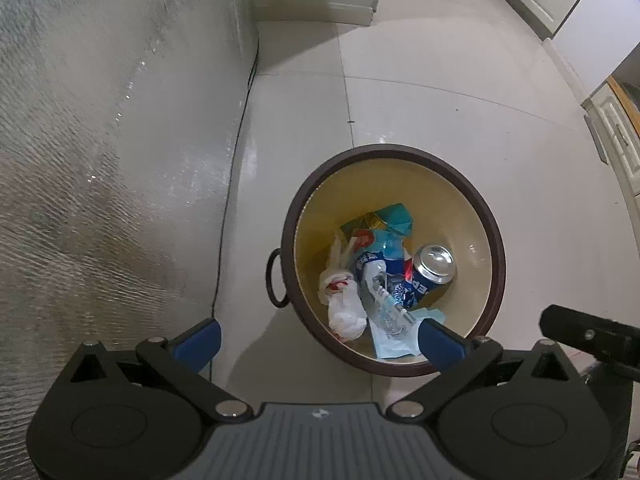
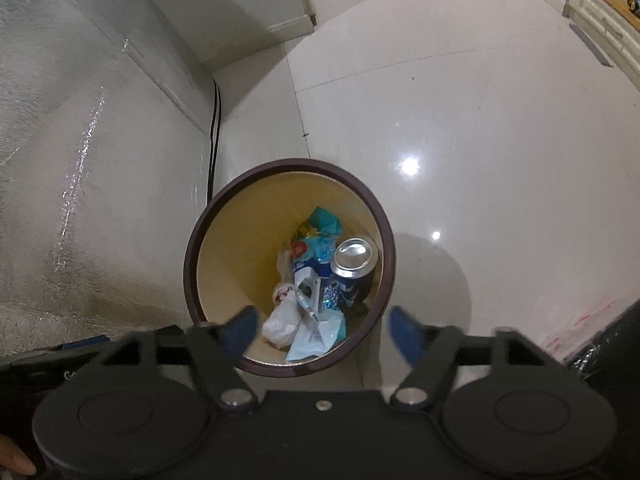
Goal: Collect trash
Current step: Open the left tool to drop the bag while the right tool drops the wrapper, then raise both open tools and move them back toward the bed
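Hovering over the round brown-rimmed bin with the tan inside (image 1: 496, 240), both tongs are spread wide with nothing in them: left gripper (image 1: 318, 340), right gripper (image 2: 322, 326). Trash sits at the bottom: blue soda can (image 1: 430, 270), crumpled white plastic bag (image 1: 346, 312), teal wrappers (image 1: 396, 218). Looks like a drop-off spot, so letting go here makes sense.
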The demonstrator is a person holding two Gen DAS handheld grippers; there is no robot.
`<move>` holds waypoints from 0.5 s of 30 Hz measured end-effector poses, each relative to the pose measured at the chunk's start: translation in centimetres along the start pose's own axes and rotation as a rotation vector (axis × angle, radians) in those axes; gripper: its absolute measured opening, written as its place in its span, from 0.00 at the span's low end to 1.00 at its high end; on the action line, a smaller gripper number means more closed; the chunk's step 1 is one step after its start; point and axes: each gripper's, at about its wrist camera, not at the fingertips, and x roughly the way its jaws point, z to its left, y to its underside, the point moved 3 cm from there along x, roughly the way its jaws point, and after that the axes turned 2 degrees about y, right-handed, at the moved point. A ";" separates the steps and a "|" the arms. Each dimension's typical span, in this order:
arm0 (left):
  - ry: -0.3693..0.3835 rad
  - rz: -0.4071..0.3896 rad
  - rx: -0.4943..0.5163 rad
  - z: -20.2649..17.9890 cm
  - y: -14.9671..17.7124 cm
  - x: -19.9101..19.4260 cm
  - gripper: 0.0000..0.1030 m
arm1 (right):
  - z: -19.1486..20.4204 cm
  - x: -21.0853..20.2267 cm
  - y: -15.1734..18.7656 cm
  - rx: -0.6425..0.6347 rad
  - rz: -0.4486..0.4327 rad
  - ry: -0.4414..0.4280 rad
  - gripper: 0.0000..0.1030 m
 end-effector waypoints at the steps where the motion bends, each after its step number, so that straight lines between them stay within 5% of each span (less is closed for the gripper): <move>1: -0.003 -0.001 0.002 0.0 0.0 -0.3 1.00 | 0.0 -0.3 0.0 0.001 -0.004 -0.004 0.83; 8: -0.006 -0.017 0.012 0.2 0.6 -2.6 1.00 | -0.5 -2.8 0.4 -0.021 -0.052 0.023 0.99; 15: -0.006 -0.042 0.027 0.1 1.4 -5.3 1.00 | -0.8 -4.8 1.2 -0.042 -0.073 0.053 1.00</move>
